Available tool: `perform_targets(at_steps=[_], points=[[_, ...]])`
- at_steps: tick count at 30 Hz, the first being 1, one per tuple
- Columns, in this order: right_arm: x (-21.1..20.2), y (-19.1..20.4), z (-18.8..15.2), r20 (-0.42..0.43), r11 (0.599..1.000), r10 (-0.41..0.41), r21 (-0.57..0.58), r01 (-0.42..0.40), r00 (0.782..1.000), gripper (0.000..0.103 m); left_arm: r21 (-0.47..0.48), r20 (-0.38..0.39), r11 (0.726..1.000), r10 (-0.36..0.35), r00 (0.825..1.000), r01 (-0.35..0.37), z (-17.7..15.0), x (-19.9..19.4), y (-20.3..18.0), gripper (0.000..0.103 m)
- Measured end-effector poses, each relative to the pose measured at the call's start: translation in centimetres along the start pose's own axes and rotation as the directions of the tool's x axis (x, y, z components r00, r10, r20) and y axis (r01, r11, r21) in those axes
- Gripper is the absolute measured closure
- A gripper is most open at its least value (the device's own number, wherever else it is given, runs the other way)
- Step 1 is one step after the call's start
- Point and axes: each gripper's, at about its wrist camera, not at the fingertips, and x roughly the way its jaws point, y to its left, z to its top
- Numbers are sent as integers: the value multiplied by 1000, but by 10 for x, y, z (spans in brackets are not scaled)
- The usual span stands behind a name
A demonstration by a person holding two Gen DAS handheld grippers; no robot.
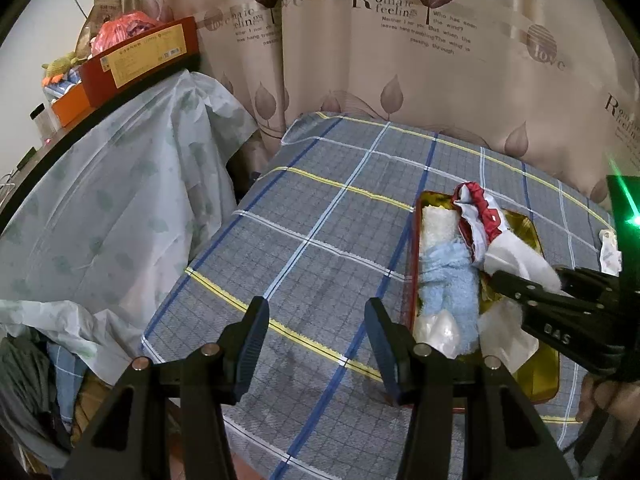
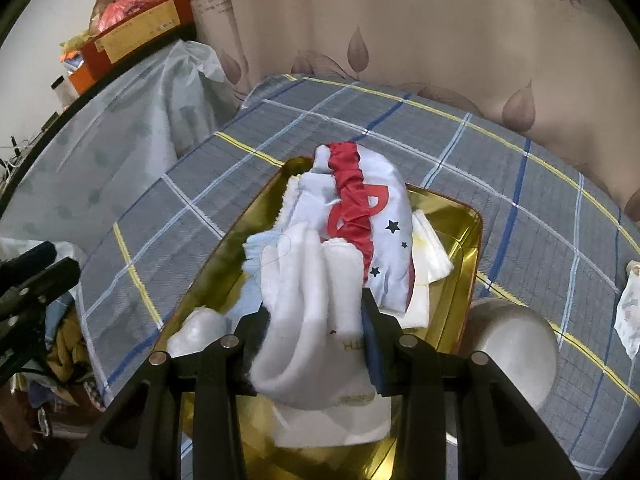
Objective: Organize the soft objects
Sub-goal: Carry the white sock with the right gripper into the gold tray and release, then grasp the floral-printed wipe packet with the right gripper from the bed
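The white sock (image 2: 308,320) sits pinched between the right gripper's (image 2: 316,332) fingers (image 2: 374,344), bunched and folded, its cuff hanging below them over the near end of the gold tray (image 2: 466,240). Just past the fingertips lies the white garment with red trim and small dark stars (image 2: 380,216), heaped in the tray and leaning toward its far end. A pale folded cloth (image 2: 430,252) peeks out from under that garment on the right of the fingers, and a lumpy white item (image 2: 196,330) rests in the tray just left of them.

Over on the left wrist view, the left gripper (image 1: 318,340) is spread wide, holding nothing, hovering above the plaid-covered surface (image 1: 320,220) with the tray (image 1: 412,240) beside its right finger. From here the tray shows a cream towel roll (image 1: 438,224) at the far end, a light blue fluffy cloth (image 1: 452,288) in front of it, and the red-trimmed garment (image 1: 480,216) alongside. The right gripper (image 1: 532,288) reaches in from the right, the sock (image 1: 516,256) clamped at its tip.

Right of the right fingers, a rounded white object (image 2: 516,344) stands on the surface next to the tray, and a crumpled printed scrap (image 2: 630,312) lies farther right. Beyond everything hangs a leaf-print curtain (image 1: 400,40), and far left of the left fingers, a red box (image 1: 140,60) on a covered shelf.
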Motion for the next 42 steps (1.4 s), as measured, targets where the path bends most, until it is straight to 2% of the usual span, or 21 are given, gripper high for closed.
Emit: perform_targets(at_steps=[4,5,7,11,14,24,33,36,42], points=[[5,0,0,1,1000,1,13,-1,1000,60,0,-9,1000,-3,1000,3,-1,3,-1,52],[5,0,-1,4,1000,1,19,-1,1000,55,1,-11,1000,-3,1000,3,-2,3,-2,52],[6,-1,-2,9,999,-4,34,3,1000,36,4,-12,1000,-8,1000,8,-3,2,-4,52],[3,-2,-3,22,999,-13,41,13,1000,35,5,-12,1000,-13,1000,13,-3,2,-5,52],[-2,-3,-3,30,999,-12,49,10,999,25,4,-14,1000,-16,1000,16,-3,2,-5,52],[-45,-5,-17,81,990,51,125,-61,995,25,16,-11,999,-34,999,34,-4,-1,-13,52],[-129,-15,-47,121,989,90,106,-103,989,24,34,-5,998,-54,999,54,-5,-9,-25,52],[-165,-34,-62,130,992,52,108,-67,990,16,42,1,997,-63,998,63,-6,-12,-29,52],[-232,-101,-90,139,984,-135,139,116,981,14,65,1,996,-60,998,60,-9,-13,-40,52]])
